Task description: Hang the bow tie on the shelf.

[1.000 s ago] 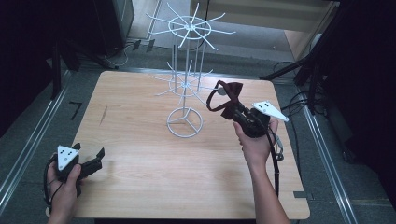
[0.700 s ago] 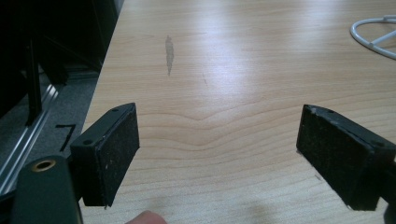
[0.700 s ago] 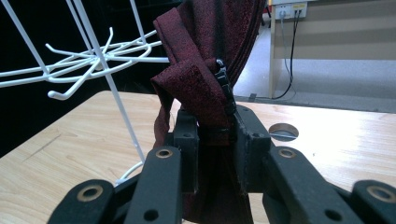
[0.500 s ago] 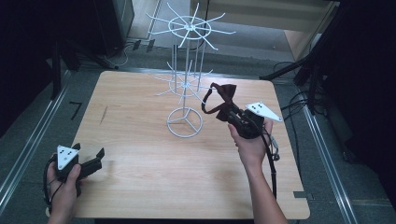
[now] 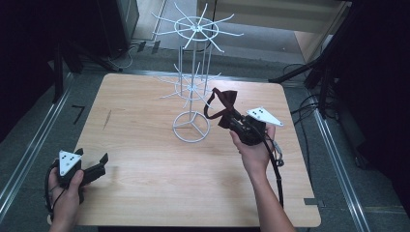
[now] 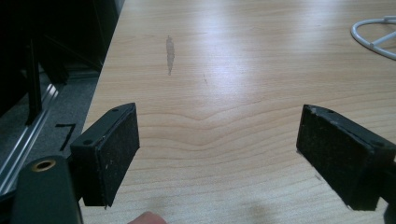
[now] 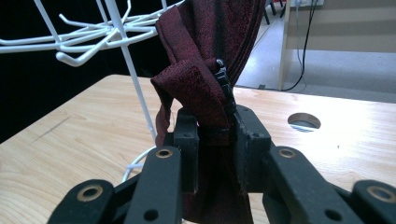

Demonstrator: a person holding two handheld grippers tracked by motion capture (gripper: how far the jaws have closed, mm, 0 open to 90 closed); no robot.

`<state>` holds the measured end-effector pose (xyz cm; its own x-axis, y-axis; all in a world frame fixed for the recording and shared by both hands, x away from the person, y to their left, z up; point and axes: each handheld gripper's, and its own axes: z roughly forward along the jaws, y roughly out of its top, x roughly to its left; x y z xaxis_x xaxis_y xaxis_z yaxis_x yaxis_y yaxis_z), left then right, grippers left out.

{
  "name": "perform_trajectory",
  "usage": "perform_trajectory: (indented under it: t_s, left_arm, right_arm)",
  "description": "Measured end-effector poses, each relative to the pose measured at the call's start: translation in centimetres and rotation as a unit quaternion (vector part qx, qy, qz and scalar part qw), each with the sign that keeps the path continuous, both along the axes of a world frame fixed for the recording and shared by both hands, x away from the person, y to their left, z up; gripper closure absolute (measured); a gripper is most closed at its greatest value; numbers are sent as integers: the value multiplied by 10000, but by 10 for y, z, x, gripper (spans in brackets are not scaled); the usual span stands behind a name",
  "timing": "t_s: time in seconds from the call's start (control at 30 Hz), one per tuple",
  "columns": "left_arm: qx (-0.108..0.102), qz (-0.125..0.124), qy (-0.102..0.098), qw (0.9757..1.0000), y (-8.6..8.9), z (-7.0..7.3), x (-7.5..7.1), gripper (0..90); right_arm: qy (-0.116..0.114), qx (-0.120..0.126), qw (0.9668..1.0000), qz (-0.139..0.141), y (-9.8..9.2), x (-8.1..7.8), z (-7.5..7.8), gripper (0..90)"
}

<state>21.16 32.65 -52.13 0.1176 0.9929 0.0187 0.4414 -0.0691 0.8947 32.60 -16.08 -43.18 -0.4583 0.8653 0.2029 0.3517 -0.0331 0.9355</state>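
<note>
A dark red bow tie point(image 5: 225, 107) with its strap looped hangs in the air just right of the white wire rack point(image 5: 193, 87). My right gripper point(image 5: 237, 123) is shut on it; in the right gripper view the jaws pinch the bow tie point(image 7: 205, 93) at its middle, with the rack's lower hooks point(image 7: 84, 39) up to the left. My left gripper point(image 5: 94, 164) rests low at the table's near left corner. Its pads point(image 6: 114, 149) stand wide apart with bare wood between them.
The rack's ring base point(image 5: 192, 127) sits mid-table; its edge shows in the left gripper view point(image 6: 373, 37). A round cable hole point(image 7: 304, 121) lies in the tabletop beyond the bow tie. Cables and stands crowd the floor at the right point(image 5: 314, 96).
My right hand has carried the bow tie a little left and nearer the rack's lower tier. The left hand has stayed put.
</note>
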Motion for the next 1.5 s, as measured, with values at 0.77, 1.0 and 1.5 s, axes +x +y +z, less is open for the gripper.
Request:
perform_trajectory:
  t_s: [0.77,1.0,1.5]
  left_arm:
    - [-17,0,6,10000,1,0,0,142]
    - [-14,-2,12,10000,1,0,0,142]
    - [-38,-3,17,10000,1,0,0,143]
  right_arm:
    - [216,-257,9994,123,16,7,-21,746]
    - [282,-294,9991,137,19,8,-27,746]
    - [464,-334,9982,206,23,18,-44,732]
